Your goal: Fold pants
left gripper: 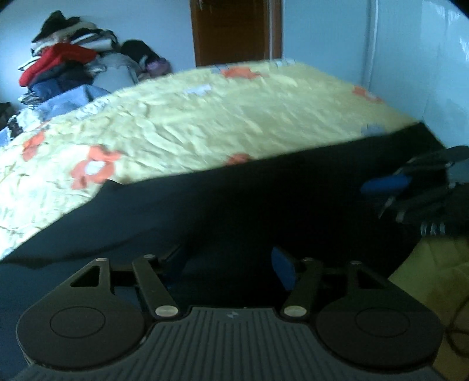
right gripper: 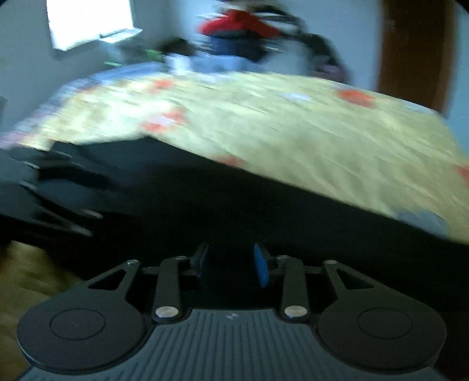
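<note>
The dark pants (left gripper: 234, 205) lie across the near part of the bed, stretched between both grippers. In the left wrist view my left gripper (left gripper: 231, 269) sits at the pants' near edge, its jaws wide apart around dark cloth; only its right blue pad (left gripper: 283, 268) shows. My right gripper (left gripper: 387, 183) appears at the far right, on the pants' edge. In the blurred right wrist view the pants (right gripper: 234, 205) fill the lower half and my right gripper (right gripper: 231, 263) has its blue pads (right gripper: 261, 263) a short way apart with dark cloth between them. The left gripper (right gripper: 58, 187) shows at the left.
The bed has a yellow floral sheet (left gripper: 219, 117). A pile of clothes (left gripper: 64, 64) sits at its far left corner. A brown door (left gripper: 234, 32) stands behind the bed, and a white wall runs along the right. A window (right gripper: 91, 23) shows in the right wrist view.
</note>
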